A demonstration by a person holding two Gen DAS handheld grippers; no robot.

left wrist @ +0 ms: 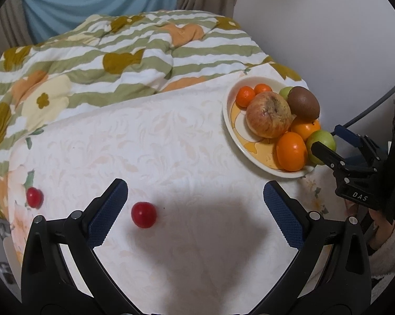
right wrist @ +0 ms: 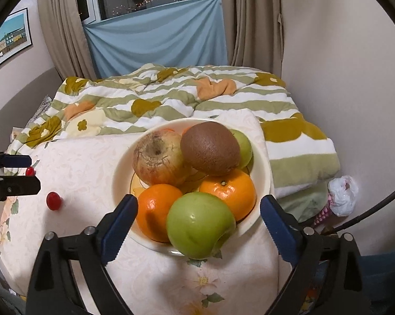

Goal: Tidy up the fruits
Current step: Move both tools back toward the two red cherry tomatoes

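Note:
A cream plate [left wrist: 233,128] [right wrist: 263,157] on the white cloth holds a yellow-red apple [left wrist: 268,114], a kiwi [left wrist: 303,102], several oranges and two green apples. A green apple [right wrist: 197,225] sits at the plate's near rim. My right gripper [right wrist: 198,214] is open, its fingers on either side of that apple. My left gripper [left wrist: 195,202] is open and empty above the cloth. A small red fruit [left wrist: 143,214] [right wrist: 53,200] lies just right of its left finger. A second red fruit [left wrist: 35,197] [right wrist: 29,171] lies further left.
A striped floral blanket [left wrist: 118,57] is bunched behind the cloth. A wall [left wrist: 315,26] runs along the right. A white plastic bag [right wrist: 343,195] lies beside the bed at right. The right gripper shows in the left wrist view [left wrist: 326,141].

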